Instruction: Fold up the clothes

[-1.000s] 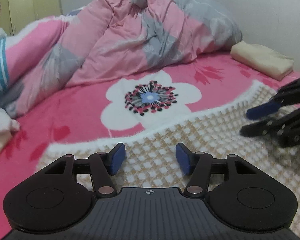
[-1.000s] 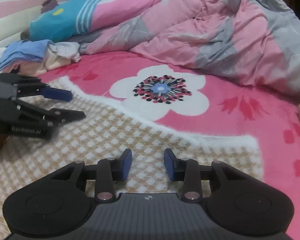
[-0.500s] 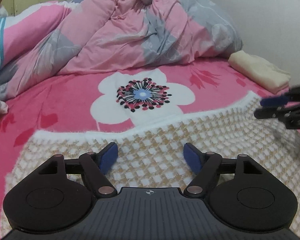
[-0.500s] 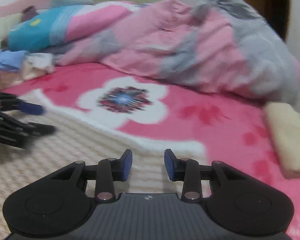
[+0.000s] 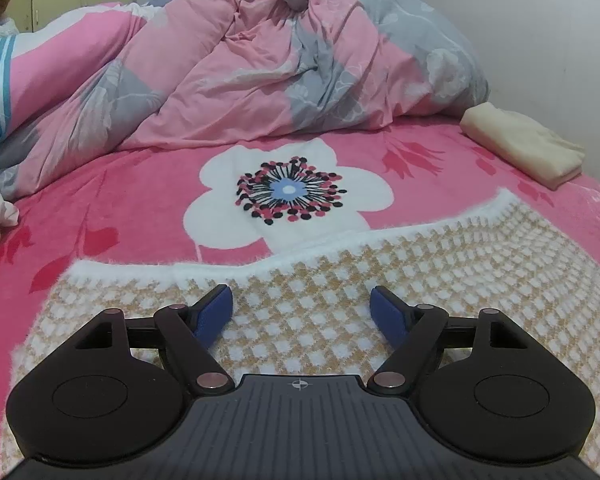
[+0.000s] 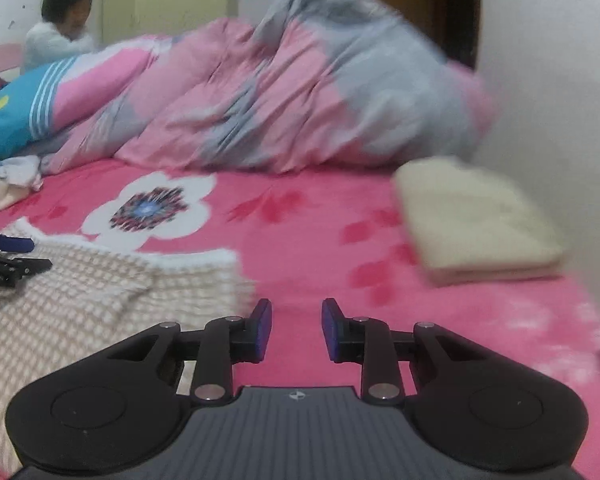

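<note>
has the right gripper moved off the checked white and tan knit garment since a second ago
Yes. The right gripper swung right, off the checked garment, toward the folded cream cloth; its empty jaws are closing.

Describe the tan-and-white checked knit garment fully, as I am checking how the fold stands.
The tan-and-white checked knit garment looks soft and fuzzy, woven in small squares with a fluffy white trim along its far edge. It lies spread almost flat on the pink flowered bed cover, with a few low ridges and one corner near the right gripper. The left gripper sits low over it, jaws opening, nothing pinched between them.
</note>
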Motion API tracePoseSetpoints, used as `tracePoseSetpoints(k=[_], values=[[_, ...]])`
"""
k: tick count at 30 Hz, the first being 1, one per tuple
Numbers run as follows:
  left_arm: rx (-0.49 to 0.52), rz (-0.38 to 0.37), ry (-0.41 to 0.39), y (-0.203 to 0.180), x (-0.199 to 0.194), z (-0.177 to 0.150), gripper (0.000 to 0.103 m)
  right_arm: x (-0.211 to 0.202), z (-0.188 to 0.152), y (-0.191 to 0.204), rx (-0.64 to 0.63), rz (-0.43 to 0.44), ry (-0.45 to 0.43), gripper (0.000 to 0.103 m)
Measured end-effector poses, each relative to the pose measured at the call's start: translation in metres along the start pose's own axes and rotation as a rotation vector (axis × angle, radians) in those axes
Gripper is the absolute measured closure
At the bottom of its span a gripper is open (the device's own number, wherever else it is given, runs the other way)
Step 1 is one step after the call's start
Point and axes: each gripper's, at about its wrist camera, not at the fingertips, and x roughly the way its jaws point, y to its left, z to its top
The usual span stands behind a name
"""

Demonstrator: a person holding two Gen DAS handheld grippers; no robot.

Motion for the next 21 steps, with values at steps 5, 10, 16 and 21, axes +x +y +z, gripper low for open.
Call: tracePoseSetpoints(k=[5,10,16,21], values=[[-0.004,0.000,-0.017,0.001,0.000,-0.003,0.025,-0.082,0.003,0.012,-0.087,0.008,-0.021,0.074],[-0.007,0.000,-0.020,0.001,0.000,-0.003,0.025,-0.070,-0.035,0.069,-0.202,0.209,0.098,0.074],[-0.007,-0.002,-0.033,0.002,-0.001,-0.005,0.025,-0.008,-0.104,0.076,-0.167,0.197,0.213,0.073],[-0.008,-0.007,-0.035,0.002,0.000,-0.006,0.025,-0.052,-0.070,0.086,-0.142,0.168,0.109,0.074]])
